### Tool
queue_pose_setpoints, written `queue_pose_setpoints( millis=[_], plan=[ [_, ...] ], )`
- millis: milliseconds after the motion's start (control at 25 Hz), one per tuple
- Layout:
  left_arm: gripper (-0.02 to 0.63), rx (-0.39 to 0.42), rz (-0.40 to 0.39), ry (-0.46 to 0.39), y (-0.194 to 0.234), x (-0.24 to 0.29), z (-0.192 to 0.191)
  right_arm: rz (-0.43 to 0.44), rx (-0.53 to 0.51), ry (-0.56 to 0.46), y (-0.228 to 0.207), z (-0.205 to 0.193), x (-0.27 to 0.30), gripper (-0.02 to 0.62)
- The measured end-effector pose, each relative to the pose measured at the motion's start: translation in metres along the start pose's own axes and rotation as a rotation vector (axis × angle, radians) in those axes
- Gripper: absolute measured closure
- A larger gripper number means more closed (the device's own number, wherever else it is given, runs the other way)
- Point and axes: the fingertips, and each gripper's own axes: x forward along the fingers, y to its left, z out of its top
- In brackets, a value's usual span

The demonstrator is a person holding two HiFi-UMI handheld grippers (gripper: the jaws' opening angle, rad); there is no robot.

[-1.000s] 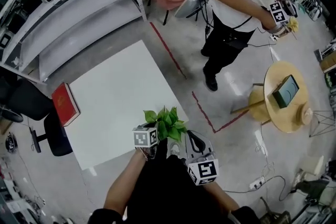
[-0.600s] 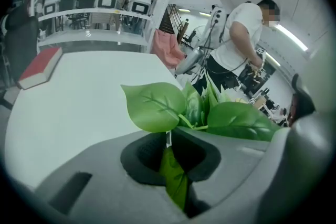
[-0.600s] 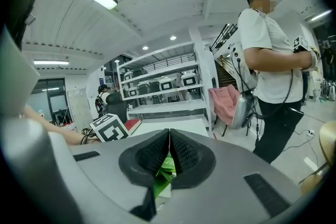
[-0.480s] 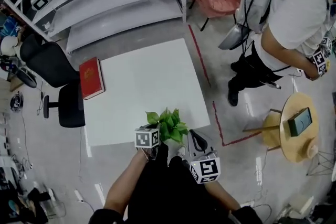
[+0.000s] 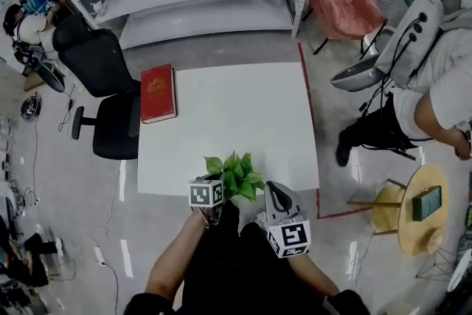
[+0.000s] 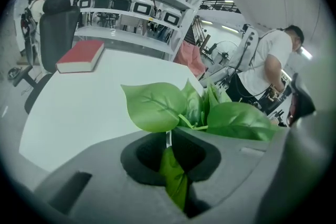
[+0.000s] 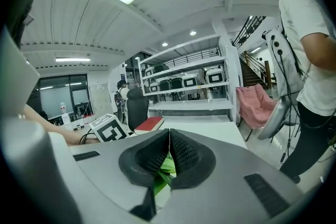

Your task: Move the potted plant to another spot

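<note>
Arms: both forearms reach in from 6 o'clock in the head view, grippers side by side, marker cubes on top.
Left gripper (image 6: 168,139): grey jaws nipped in on the potted plant (image 5: 236,175), one leaf caught in the slot.
Right gripper (image 7: 169,147): angled toward 11 o'clock, ribbed black pads pressed together, green leaf wedged beneath.
Plant: held up at the table's (image 5: 243,107) 6 o'clock edge; broad, glossy, pointed leaves.
Table: white, flat, square.
Book (image 5: 158,92): red, rectangular, at the table's 10 o'clock corner.

No words or numbers were legible anywhere; the mark on the red book (image 5: 158,92) cover was too small.
</note>
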Motion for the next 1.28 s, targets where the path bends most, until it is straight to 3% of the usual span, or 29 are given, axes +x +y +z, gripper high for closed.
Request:
queue_pose_setpoints(
  millis=[360, 680, 920, 1280],
  plan=[
    [0.566, -0.051, -0.014, -0.013, 0.072, -0.002, 0.041, 0.029, -0.032, 0.027, 0.045, 0.017, 0.080, 0.583],
    [0.566, -0.045, -0.044, -0.012, 0.122, 0.005, 0.087, -0.020, -0.032, 0.032, 0.063, 0.038, 0.142, 0.583],
    [0.565, -0.033, -0.055, 0.004, 0.144, 0.015, 0.114, -0.063, -0.024, 0.041, 0.061, 0.052, 0.171, 0.583],
    [0.565, -0.087, -0.032, -0.007, 0.145, 0.048, 0.149, -0.029, -0.026, 0.069, 0.037, 0.056, 0.206, 0.583]
  ],
)
